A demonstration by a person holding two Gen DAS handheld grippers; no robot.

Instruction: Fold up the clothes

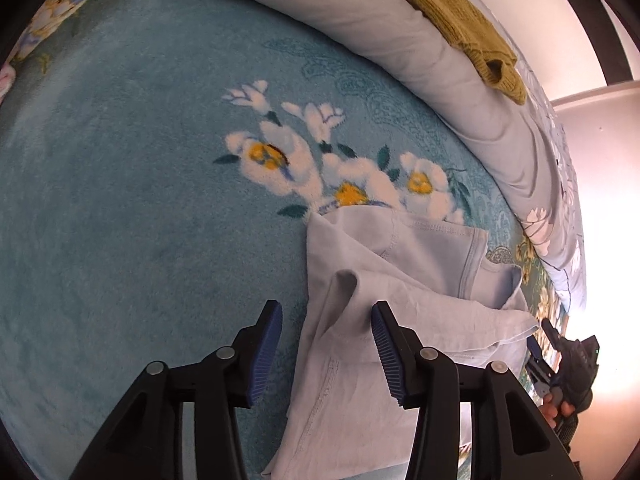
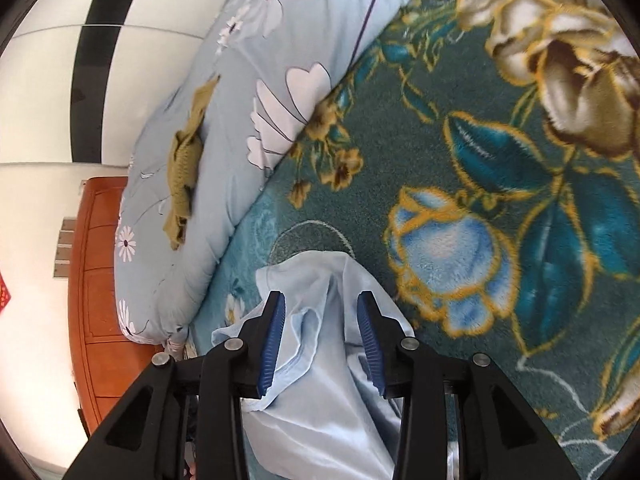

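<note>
We are looking at the pale blue T-shirt (image 1: 384,320) lying rumpled on the teal floral blanket (image 1: 140,200), near the long grey-blue quilt roll (image 1: 400,40) along the far edge. The left gripper (image 1: 326,344) is hovering over the shirt's left side with its jaws standing apart; a raised ridge of cloth is sitting between them, but the blue pads (image 1: 266,354) are not pressing on it. In the right wrist view, the right gripper (image 2: 320,338) is also standing apart, with a bunched flap of the same shirt (image 2: 320,380) lying between its 2 fingers, untouched as far as we can tell.

We are judging this fabric thin, light and limp: it is creasing and draping in soft folds, so it will sag and slide wherever it is unsupported. Nothing fragile here, though a shallow pinch could slip off. The stitched hem (image 1: 320,400) and the ribbed collar (image 1: 468,264) are looking like the firmest places to grab, since the doubled cloth gives the ridged pads more to bite. An olive knit garment (image 1: 452,20) is waiting on the quilt roll, and that 1 is looking thicker and heavier.
</note>
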